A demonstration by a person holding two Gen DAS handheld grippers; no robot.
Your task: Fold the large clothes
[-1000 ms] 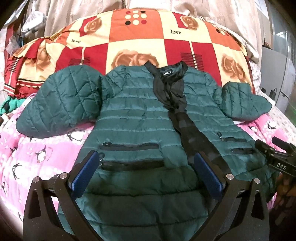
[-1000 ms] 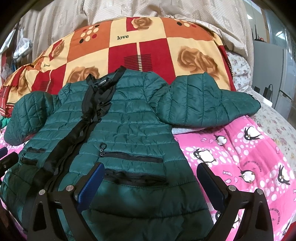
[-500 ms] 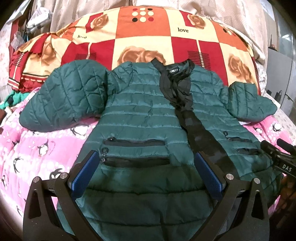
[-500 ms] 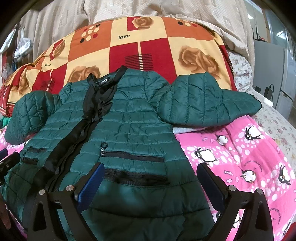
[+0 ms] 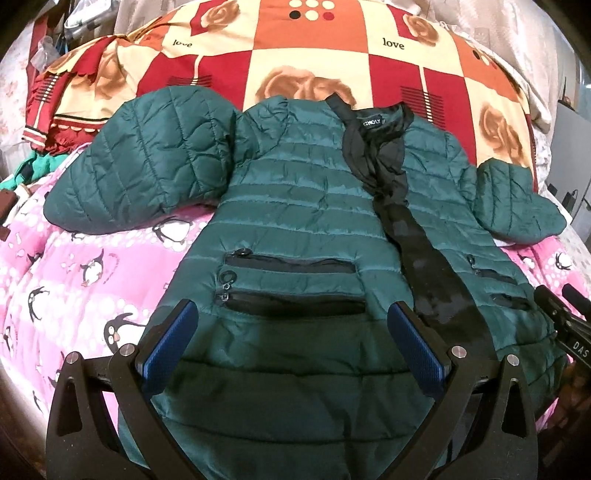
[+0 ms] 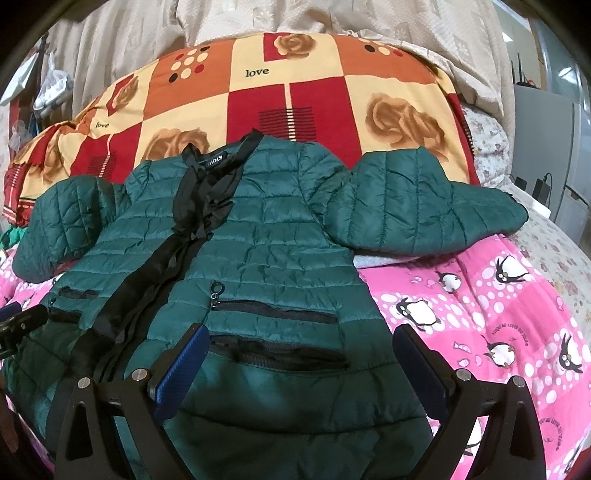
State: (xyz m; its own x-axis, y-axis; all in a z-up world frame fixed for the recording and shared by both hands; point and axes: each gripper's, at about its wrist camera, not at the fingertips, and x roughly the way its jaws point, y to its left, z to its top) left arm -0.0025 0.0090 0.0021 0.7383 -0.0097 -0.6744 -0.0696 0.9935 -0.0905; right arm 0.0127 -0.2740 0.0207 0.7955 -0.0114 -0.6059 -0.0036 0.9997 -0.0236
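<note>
A dark green quilted jacket (image 5: 295, 206) lies face up and spread flat on a bed, its black front placket running down the middle and both sleeves out to the sides. My left gripper (image 5: 293, 317) hovers open over the jacket's lower left half, near the zip pockets, holding nothing. In the right wrist view the same jacket (image 6: 266, 251) fills the middle. There my right gripper (image 6: 301, 339) hangs open above its lower right half and hem. The right gripper's tip (image 5: 561, 314) shows at the left wrist view's right edge.
Under the jacket lies a pink penguin-print blanket (image 6: 498, 295). A red, orange and cream rose-pattern quilt (image 5: 332, 55) is piled behind the collar. Beige curtains (image 6: 295, 18) hang at the back. Grey furniture with cables (image 6: 546, 140) stands at the far right.
Both cameras have moved forward and slightly up over the jacket. The left view has shifted left, showing more of the left sleeve. The jacket lies as before.
</note>
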